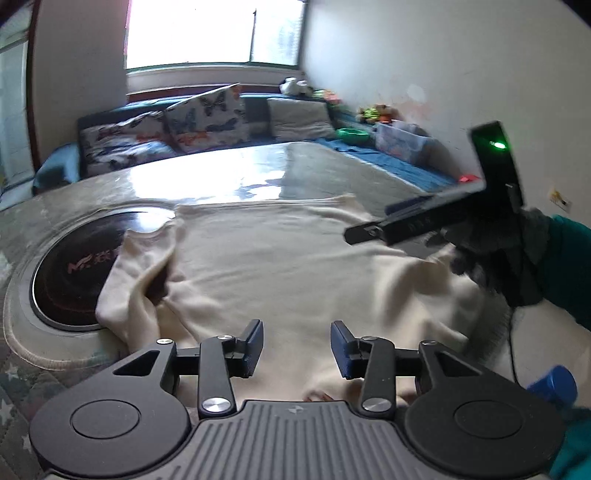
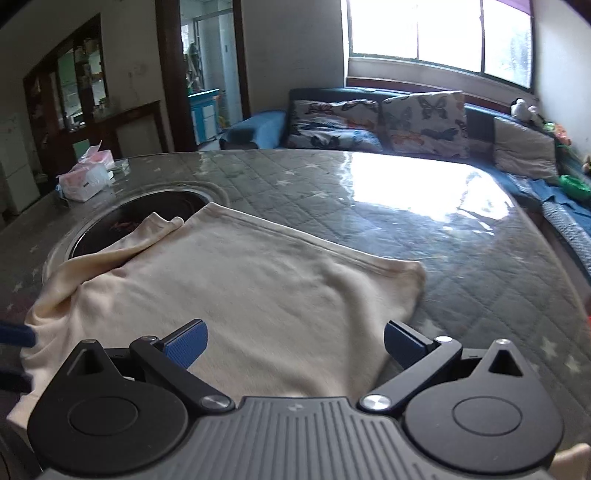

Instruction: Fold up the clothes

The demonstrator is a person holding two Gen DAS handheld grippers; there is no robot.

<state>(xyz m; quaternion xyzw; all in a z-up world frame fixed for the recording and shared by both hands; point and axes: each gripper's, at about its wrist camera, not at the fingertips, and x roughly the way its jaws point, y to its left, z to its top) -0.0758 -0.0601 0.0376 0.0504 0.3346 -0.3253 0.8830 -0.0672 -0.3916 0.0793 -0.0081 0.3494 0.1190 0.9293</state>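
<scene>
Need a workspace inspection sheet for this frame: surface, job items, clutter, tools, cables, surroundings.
Surface: quilted grey table cover under a glossy sheet, strong window glare; round black inset cooktop at the left.
Job's things: one cream garment spread flat, one sleeve bunched and lying over the cooktop edge.
Clutter: tissue packs at the far left of the table.
Tools: left tool open above the garment's near edge, holding nothing; right tool open wide above the garment, holding nothing.
Cables: one thin dark cable hanging beside the gloved right hand.
Surroundings: blue sofa with butterfly cushions, bright window, toys along the wall.
</scene>
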